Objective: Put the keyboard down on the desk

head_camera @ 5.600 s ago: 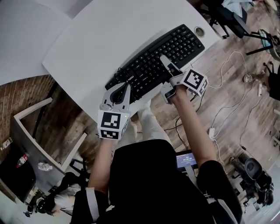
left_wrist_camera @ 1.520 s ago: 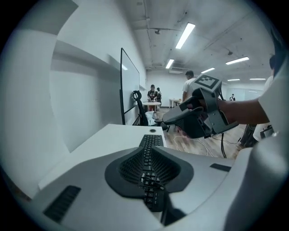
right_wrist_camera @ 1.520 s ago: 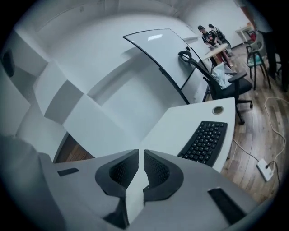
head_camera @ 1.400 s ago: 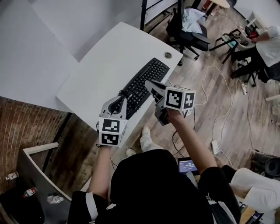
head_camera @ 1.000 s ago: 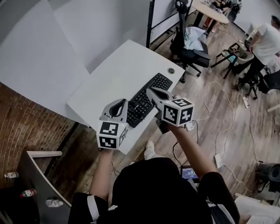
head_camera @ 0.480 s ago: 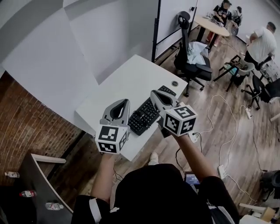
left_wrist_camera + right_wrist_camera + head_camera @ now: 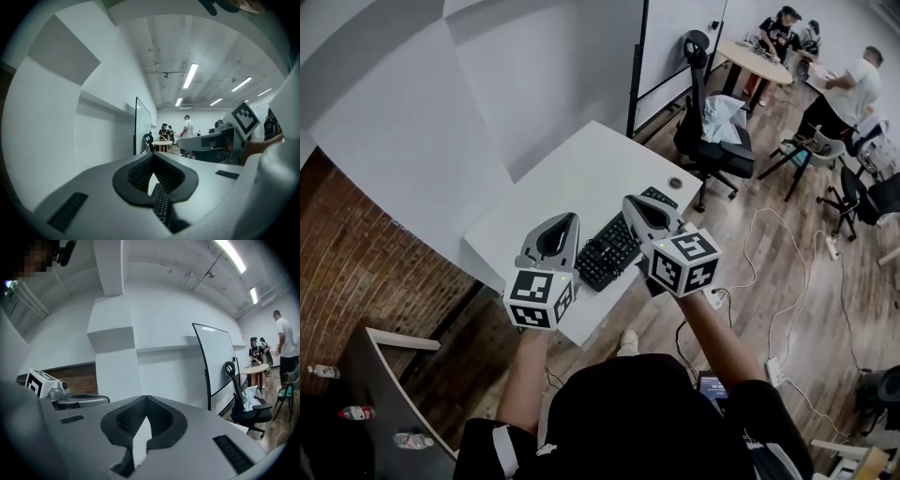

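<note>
The black keyboard lies flat on the white desk, near its front edge. Both grippers hang in the air above it, apart from it and level with each other. My left gripper is shut and holds nothing; my right gripper is shut and holds nothing. In the left gripper view the closed jaws frame a strip of the keyboard below, and the right gripper's marker cube shows at the right. In the right gripper view the tips meet over the desk.
A round cable hole sits at the desk's far right corner. A black office chair and a whiteboard stand are beyond the desk. Cables trail over the wooden floor. People sit at a round table far back.
Both grippers, earlier at the keyboard's near edge, have lifted up and back from it. The view has pulled away from the desk; the keyboard stays flat on it.
</note>
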